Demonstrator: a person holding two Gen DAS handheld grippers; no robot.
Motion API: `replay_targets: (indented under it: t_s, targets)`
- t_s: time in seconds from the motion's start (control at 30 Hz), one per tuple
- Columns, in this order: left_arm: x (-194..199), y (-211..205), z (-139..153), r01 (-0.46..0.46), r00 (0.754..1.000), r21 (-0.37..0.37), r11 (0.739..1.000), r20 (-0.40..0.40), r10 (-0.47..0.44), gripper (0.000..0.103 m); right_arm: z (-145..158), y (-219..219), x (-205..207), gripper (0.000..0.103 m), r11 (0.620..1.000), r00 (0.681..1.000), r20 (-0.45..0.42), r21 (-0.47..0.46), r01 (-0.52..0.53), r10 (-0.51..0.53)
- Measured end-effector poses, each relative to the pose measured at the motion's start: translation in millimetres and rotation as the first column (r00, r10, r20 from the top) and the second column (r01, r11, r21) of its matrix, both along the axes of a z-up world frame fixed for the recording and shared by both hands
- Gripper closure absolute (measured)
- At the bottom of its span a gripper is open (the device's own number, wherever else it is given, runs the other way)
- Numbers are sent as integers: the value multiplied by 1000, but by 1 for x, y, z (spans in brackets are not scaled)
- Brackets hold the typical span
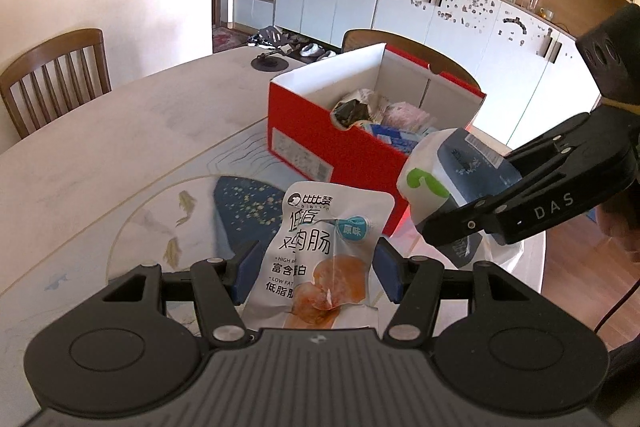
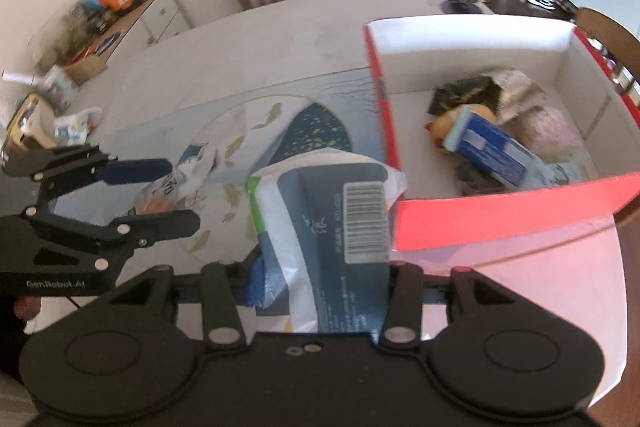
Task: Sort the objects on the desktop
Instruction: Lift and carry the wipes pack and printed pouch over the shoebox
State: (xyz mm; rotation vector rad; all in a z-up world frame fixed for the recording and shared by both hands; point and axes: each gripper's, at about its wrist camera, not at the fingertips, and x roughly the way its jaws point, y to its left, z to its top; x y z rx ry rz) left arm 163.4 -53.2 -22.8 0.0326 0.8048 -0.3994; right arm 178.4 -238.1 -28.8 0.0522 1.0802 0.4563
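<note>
My left gripper (image 1: 314, 271) is shut on a white chicken sausage packet (image 1: 320, 255), held above the fish-print mat (image 1: 168, 219). My right gripper (image 2: 320, 275) is shut on a white and dark blue snack bag (image 2: 320, 227) with a barcode, held just outside the near left corner of the red box (image 2: 500, 215). In the left wrist view the right gripper (image 1: 448, 223) holds that bag (image 1: 448, 179) beside the red box (image 1: 320, 143). The left gripper (image 2: 176, 191) and its packet (image 2: 164, 191) show at the left of the right wrist view. Several packets (image 2: 488, 147) lie in the box.
A pale table (image 1: 100, 147) carries the mat and box. Wooden chairs (image 1: 56, 75) stand on its far side. A black disc (image 1: 269, 62) lies on the table's far end. White cabinets (image 1: 420, 11) line the wall. A cluttered sideboard (image 2: 100, 19) stands at the left.
</note>
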Motion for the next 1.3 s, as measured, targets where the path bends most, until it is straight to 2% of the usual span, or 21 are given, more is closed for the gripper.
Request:
replay_targets:
  t_s: [0.73, 1.0, 1.3]
  targets:
    - [40, -69, 24, -9, 999, -50, 999, -41, 7, 44, 20, -90, 20, 58, 980, 981, 6, 56, 191, -192]
    - [68, -101, 30, -19, 998, 2, 1000, -56, 19, 44, 13, -114, 43, 58, 976, 975, -34, 3, 218, -218]
    - [98, -124, 38, -42, 996, 22, 999, -73, 43, 44, 14, -138, 68, 58, 973, 973, -30, -8, 231, -231]
